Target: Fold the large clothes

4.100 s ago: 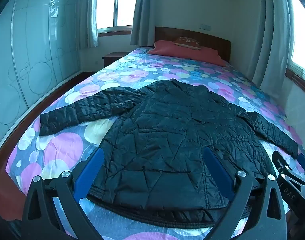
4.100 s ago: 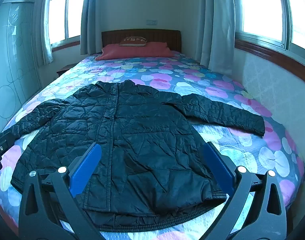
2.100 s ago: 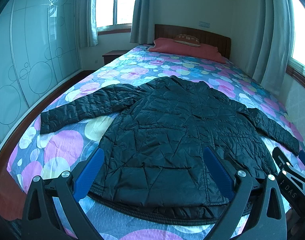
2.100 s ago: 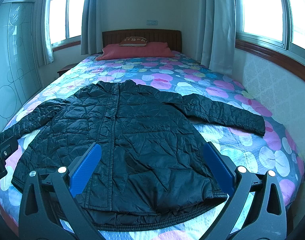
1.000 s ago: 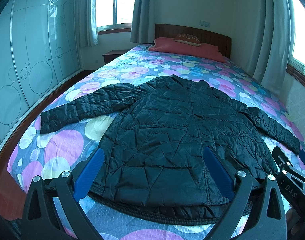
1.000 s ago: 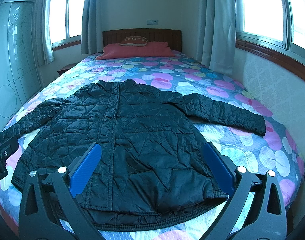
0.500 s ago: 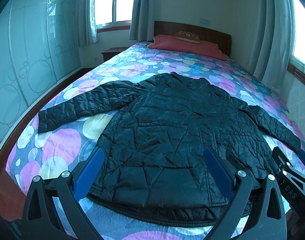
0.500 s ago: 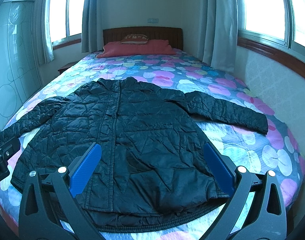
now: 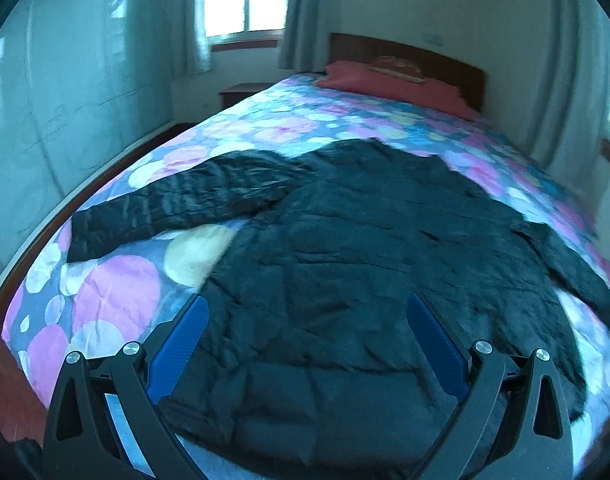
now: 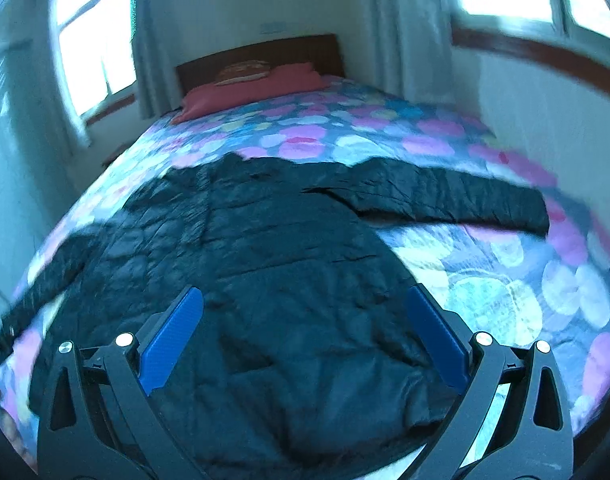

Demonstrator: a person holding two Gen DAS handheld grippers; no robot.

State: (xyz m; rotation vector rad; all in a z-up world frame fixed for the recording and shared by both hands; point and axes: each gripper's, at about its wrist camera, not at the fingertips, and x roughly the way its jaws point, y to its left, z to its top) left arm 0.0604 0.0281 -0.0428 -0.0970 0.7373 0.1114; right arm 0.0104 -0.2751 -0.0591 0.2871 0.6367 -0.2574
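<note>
I see both left gripper (image 9: 307,336) and right gripper (image 10: 304,332) jaws spread wide, gripping nothing, above the black quilted jacket (image 9: 385,264) lying flat, sleeves out, on the floral-quilted bed (image 9: 117,300).

Both wrist views look from the foot of the bed (image 9: 105,304) toward the headboard (image 9: 405,60), angled slightly down and close over the jacket (image 9: 345,280) hem. Left view sits nearer the wardrobe side, taking in the left sleeve. Right view sits nearer the windowed wall, taking in the right sleeve. Shared: jacket body, bedspread, red pillow (image 10: 257,84), headboard. Both blurred.
</note>
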